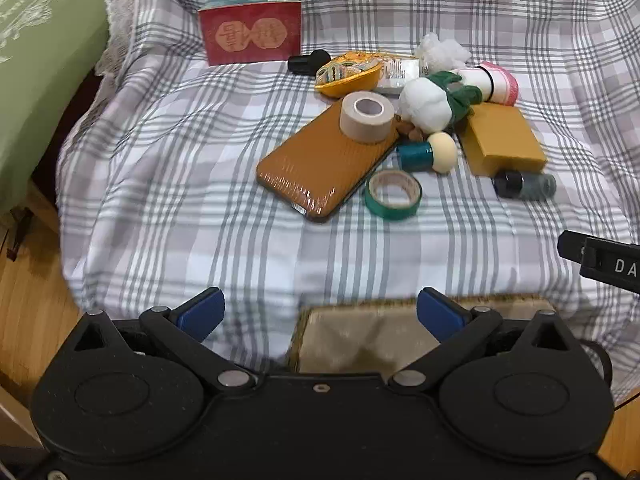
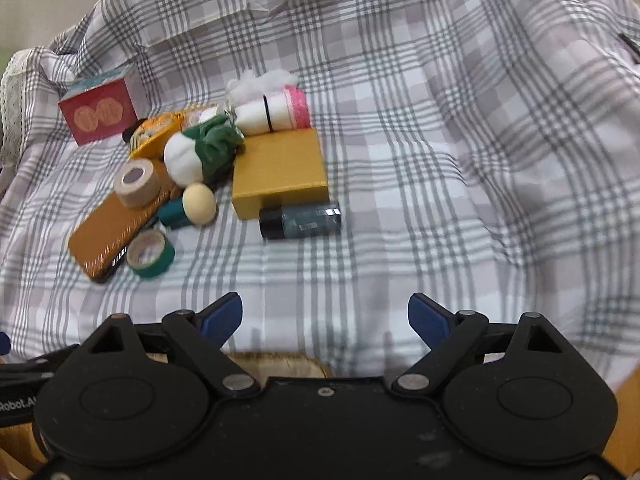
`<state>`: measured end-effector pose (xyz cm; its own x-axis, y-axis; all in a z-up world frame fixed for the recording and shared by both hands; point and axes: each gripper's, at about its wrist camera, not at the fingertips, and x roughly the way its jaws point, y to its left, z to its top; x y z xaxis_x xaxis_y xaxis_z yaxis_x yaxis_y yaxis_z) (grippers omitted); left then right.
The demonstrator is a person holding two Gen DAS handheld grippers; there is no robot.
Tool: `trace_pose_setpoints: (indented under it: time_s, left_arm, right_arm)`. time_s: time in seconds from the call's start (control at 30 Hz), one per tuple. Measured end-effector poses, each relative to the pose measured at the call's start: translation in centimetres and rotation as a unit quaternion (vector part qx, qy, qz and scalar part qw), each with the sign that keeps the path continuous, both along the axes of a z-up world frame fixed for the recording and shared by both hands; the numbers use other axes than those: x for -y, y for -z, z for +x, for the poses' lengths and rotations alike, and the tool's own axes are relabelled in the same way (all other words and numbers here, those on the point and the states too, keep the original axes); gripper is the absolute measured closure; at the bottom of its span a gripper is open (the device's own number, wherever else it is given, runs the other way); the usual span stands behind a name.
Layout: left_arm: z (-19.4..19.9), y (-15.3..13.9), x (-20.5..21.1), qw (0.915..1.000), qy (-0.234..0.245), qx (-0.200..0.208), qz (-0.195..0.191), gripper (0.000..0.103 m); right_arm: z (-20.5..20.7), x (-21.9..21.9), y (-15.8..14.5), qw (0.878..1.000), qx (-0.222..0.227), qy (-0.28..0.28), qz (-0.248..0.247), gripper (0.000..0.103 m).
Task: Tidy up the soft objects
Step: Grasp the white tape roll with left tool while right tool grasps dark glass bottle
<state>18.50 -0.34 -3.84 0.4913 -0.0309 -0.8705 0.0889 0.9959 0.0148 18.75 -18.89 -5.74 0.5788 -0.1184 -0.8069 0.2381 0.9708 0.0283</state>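
Note:
A pile of small items lies on a plaid cloth (image 1: 200, 184). Soft ones: a white plush radish with green leaves (image 1: 430, 102) (image 2: 188, 156), a rolled white-and-pink towel (image 1: 498, 82) (image 2: 276, 114), white stuffing fluff (image 1: 442, 52) (image 2: 256, 82), and a yellow patterned pouch (image 1: 346, 74) (image 2: 154, 132). My left gripper (image 1: 320, 312) is open and empty at the cloth's near edge, well short of the pile. My right gripper (image 2: 324, 316) is open and empty, near and right of the pile.
Hard items are mixed in: an orange phone (image 1: 324, 160), beige tape roll (image 1: 366, 116), green tape roll (image 1: 392, 194), mustard box (image 1: 502, 138), dark bottle (image 2: 300, 220), sponge applicator (image 1: 430, 154), red box (image 1: 250, 34). A woven basket (image 1: 360, 338) sits below the grippers. A green cushion (image 1: 36, 60) is left.

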Motion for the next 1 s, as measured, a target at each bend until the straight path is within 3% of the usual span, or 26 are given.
trace_pose_setpoints:
  time_s: [0.13, 0.23, 0.5, 1.0]
  left_arm:
    - [2.0, 0.6, 0.3, 1.0, 0.008, -0.004, 0.002, 0.004]
    - [3.4, 1.0, 0.6, 0.9999, 0.01, 0.001, 0.011, 0.004]
    - [6.7, 1.9, 1.5, 0.9992, 0.029, 0.019, 0.021, 0.004]
    - [11.3, 2.6, 3.6, 0.9946, 0.07, 0.073, 0.026, 0.004]
  right_arm:
    - [1.9, 0.1, 0.6, 1.0, 0.019, 0.016, 0.0, 0.012]
    - [4.0, 0.0, 1.4, 1.0, 0.0, -0.012, 0.003, 0.011]
    - [8.0, 0.4, 4.1, 1.0, -0.021, 0.005, 0.012, 0.01]
    - [10.2, 0.5, 6.0, 1.0, -0.022, 0.01, -0.002, 0.017]
